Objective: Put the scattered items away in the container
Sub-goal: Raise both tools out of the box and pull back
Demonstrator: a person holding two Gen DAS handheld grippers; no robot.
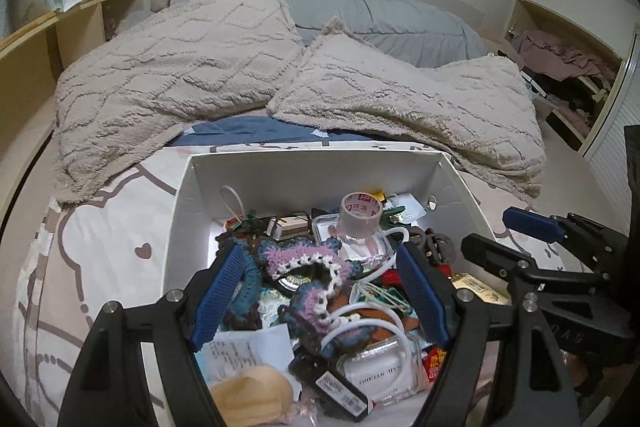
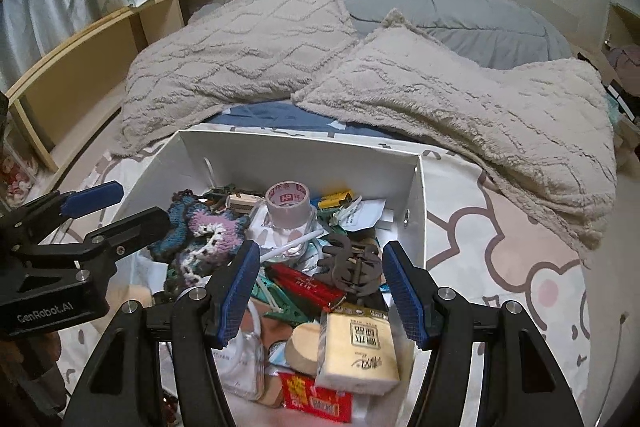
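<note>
A white box (image 1: pixel 312 157) (image 2: pixel 300 155) stands on the bed, filled with small items. Among them are a clear tape roll (image 1: pixel 360 215) (image 2: pixel 288 203), a purple and blue crochet piece (image 1: pixel 304 263) (image 2: pixel 208 231), a dark hair claw (image 2: pixel 350 267), a red packet (image 2: pixel 304 285) and a tissue pack (image 2: pixel 358 351). My left gripper (image 1: pixel 320 255) (image 2: pixel 140 203) hovers open over the box's left part, above the crochet piece. My right gripper (image 2: pixel 320 251) (image 1: pixel 488 229) hovers open over the right part, above the hair claw. Neither holds anything.
Two beige fluffy blankets (image 1: pixel 180 67) (image 2: pixel 460 99) lie just beyond the box, with a grey duvet (image 1: pixel 380 15) behind them. A patterned sheet (image 1: pixel 104 235) surrounds the box. Wooden shelves (image 2: pixel 80 67) run along the left; a wardrobe with clothes (image 1: pixel 560 63) is at the right.
</note>
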